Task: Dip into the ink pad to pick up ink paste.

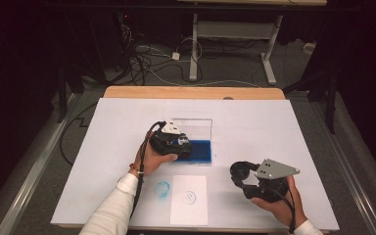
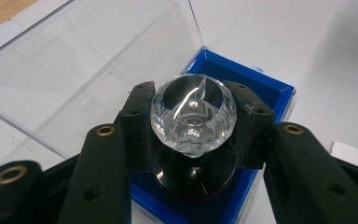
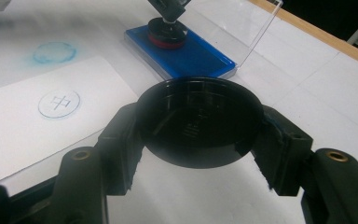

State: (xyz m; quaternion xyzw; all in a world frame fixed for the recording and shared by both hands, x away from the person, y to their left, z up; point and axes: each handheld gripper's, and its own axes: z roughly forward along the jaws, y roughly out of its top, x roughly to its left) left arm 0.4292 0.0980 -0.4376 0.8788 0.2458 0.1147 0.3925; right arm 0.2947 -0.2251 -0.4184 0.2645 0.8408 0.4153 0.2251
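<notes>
One stamp with a clear faceted knob. One blue ink pad with one clear lid. One black round cap. One sheet of paper. Two blue round stamp marks: one on the paper, one on the table. Two grippers.

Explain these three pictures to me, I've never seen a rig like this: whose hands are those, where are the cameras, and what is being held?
A person sits at a white table holding a two-jaw gripper in each hand. One camera looks down from above; the other two ride on the grippers and look along their black jaws.

The left gripper is shut on a stamp with a clear faceted knob, pressing it on a blue ink pad whose clear lid stands open. The right gripper is shut on a round black cap.

Nearer the person lies a sheet of paper with a round blue print, and beside it a blue smudge.
</notes>
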